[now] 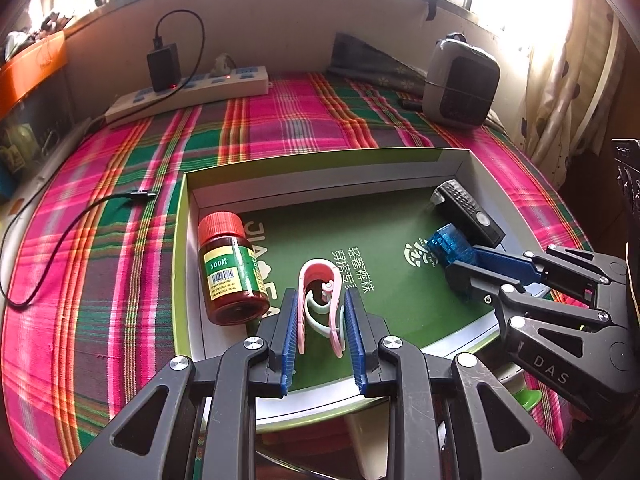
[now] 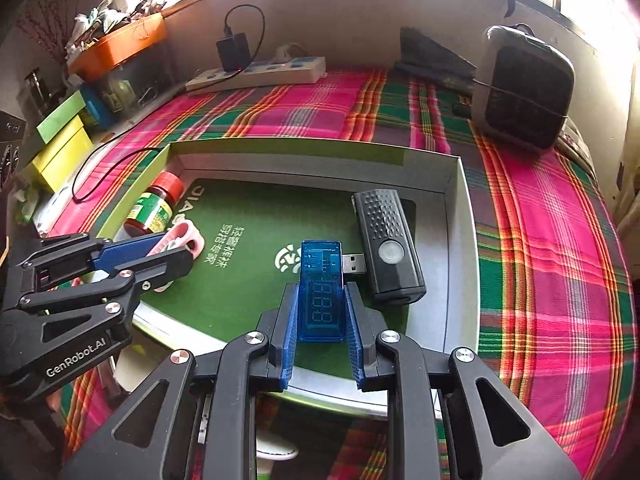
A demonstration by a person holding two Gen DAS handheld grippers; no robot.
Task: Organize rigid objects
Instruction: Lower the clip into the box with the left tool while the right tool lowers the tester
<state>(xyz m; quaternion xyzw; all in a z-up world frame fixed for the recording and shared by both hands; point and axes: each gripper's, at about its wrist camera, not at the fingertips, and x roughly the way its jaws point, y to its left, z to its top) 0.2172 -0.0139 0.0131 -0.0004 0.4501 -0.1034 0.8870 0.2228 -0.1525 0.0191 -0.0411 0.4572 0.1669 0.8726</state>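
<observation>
On the plaid cloth sits a shallow box with a green floor. Over its near edge both claws reach in. Left gripper is clenched on pink clips, which stand on the box floor just right of a lying red-capped bottle. Right gripper grasps a blue USB meter, its plug pointing right, close to a black remote near the box's right wall. Far off lie a power strip and a grey heater.
</observation>
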